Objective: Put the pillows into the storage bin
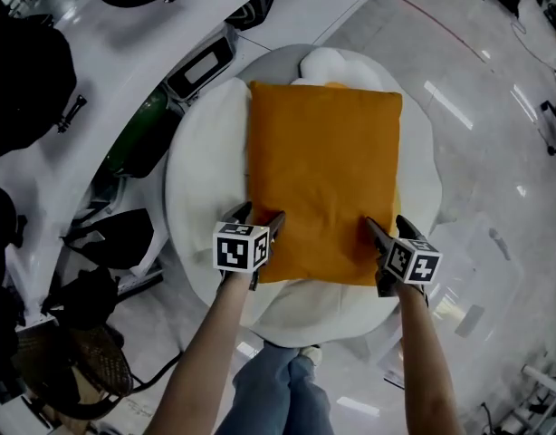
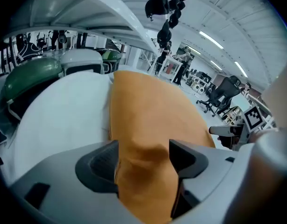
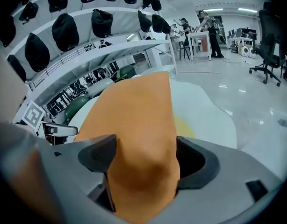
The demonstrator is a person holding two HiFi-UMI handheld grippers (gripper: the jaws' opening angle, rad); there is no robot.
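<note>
Orange, plain and rectangular, the pillow (image 1: 323, 179) lies flat across the top of the round white storage bin (image 1: 195, 184). A white pillow (image 1: 337, 62) peeks out past its far edge. The left gripper (image 1: 260, 217) and right gripper (image 1: 388, 227) each straddle one near corner, jaws spread wide, with puffed fabric filling the gap, not pinched.
</note>
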